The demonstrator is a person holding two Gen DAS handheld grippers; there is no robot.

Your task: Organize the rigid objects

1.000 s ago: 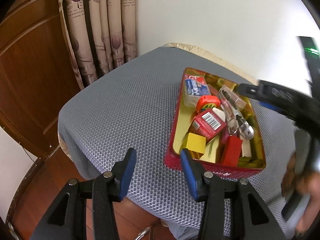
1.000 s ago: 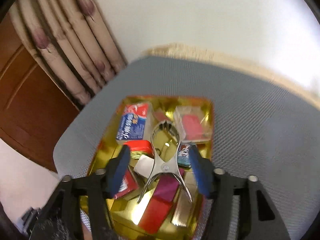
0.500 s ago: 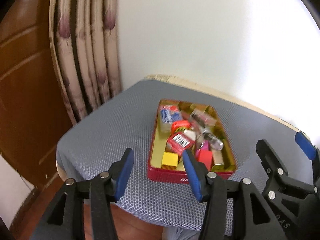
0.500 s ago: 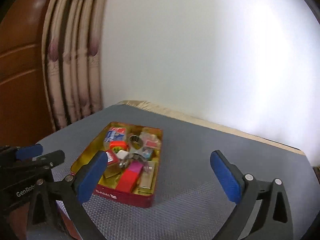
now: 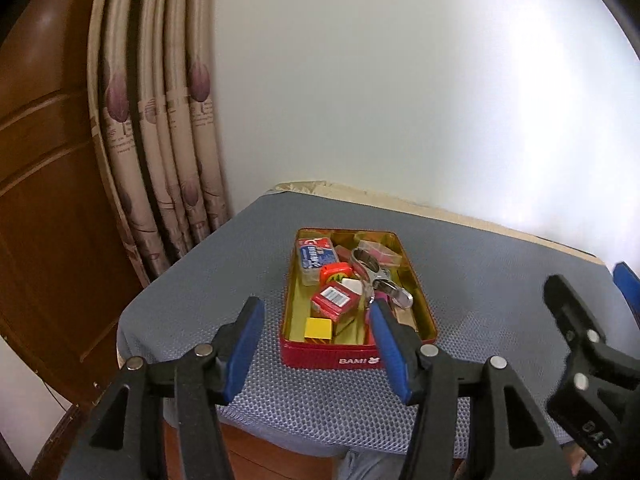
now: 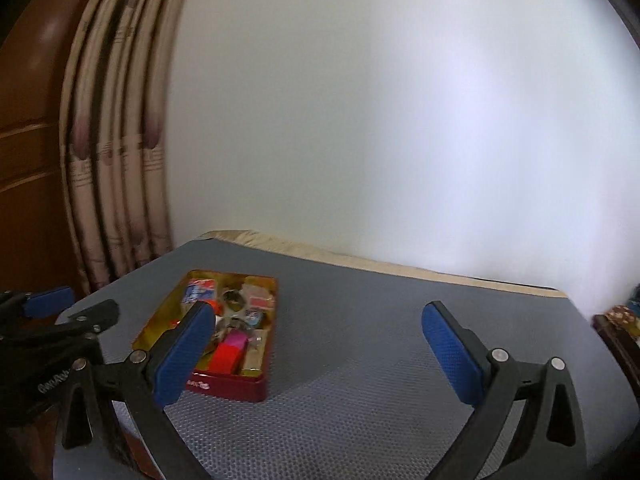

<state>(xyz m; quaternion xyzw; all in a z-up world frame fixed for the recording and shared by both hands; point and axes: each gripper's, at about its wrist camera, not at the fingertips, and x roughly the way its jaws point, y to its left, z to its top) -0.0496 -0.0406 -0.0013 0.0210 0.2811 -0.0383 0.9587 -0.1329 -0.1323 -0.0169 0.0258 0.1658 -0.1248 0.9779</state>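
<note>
A red tin [image 5: 340,360] with a gold inside sits on the grey mesh pad [image 5: 200,300]. It holds a metal clip [image 5: 376,276], a yellow cube [image 5: 318,328], a red barcode box [image 5: 334,300], a blue-and-red box [image 5: 314,254] and other small items. My left gripper [image 5: 316,344] hovers in front of the tin's near wall, jaws opening, nothing between them. My right gripper [image 6: 320,356] stands wide open over bare pad to the right of the tin [image 6: 228,388], holding nothing. Each gripper shows at the edge of the other's view.
A patterned curtain [image 5: 168,140] and a brown wooden door [image 5: 44,200] stand left of the table, with a white wall behind. The pad's near-left corner [image 5: 128,328] drops to the floor. A dark wooden object [image 6: 616,328] is at the far right edge.
Both grippers have drawn back and up from the tin. The right one left the metal clip lying in the tin and spread its jaws wide. The left jaws have widened a little.
</note>
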